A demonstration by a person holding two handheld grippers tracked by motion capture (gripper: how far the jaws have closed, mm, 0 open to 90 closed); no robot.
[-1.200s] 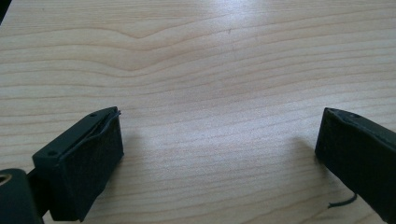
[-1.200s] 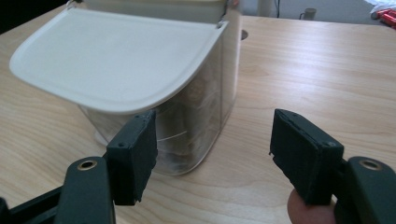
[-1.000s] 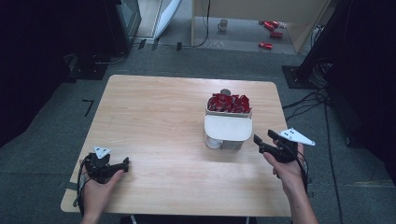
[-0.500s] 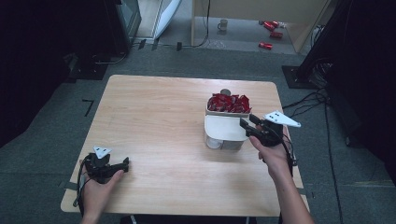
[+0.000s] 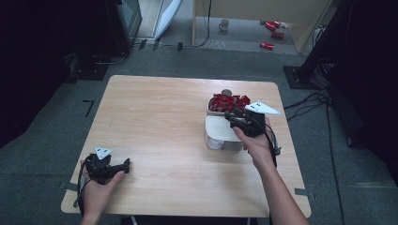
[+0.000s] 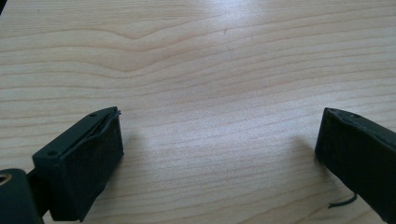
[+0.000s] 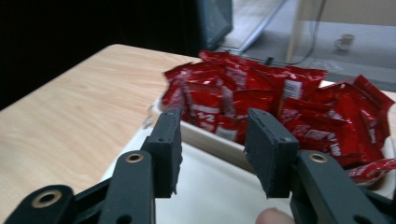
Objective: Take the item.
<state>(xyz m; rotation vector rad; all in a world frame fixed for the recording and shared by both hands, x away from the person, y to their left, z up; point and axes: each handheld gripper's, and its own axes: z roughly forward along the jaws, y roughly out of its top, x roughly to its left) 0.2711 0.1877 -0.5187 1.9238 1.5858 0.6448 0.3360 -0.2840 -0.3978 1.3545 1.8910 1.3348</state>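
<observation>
A heap of red sachets [image 5: 227, 101] fills a shallow tray [image 5: 210, 111] at the table's right, behind a white box [image 5: 219, 130]. My right gripper [image 5: 228, 116] hovers over the white box, jaws pointing at the sachets. In the right gripper view its jaws [image 7: 212, 140] stand apart with nothing between them, just short of the red sachets [image 7: 280, 100] and the tray rim [image 7: 205, 135]. My left gripper [image 5: 126, 163] rests on the table [image 5: 164, 108] near the front left corner. Its jaws [image 6: 219, 144] are wide open over bare wood [image 6: 210, 70].
A small grey round object [image 5: 226, 92] sits just behind the tray. A round pale shape [image 5: 215, 143] shows at the white box's near face. On the floor beyond the table lie a mug [image 5: 225, 24], red items [image 5: 272, 28] and cables [image 5: 314, 101].
My right gripper has moved left and forward, from near the table's right edge to above the white box beside the sachets. The left gripper has stayed put.
</observation>
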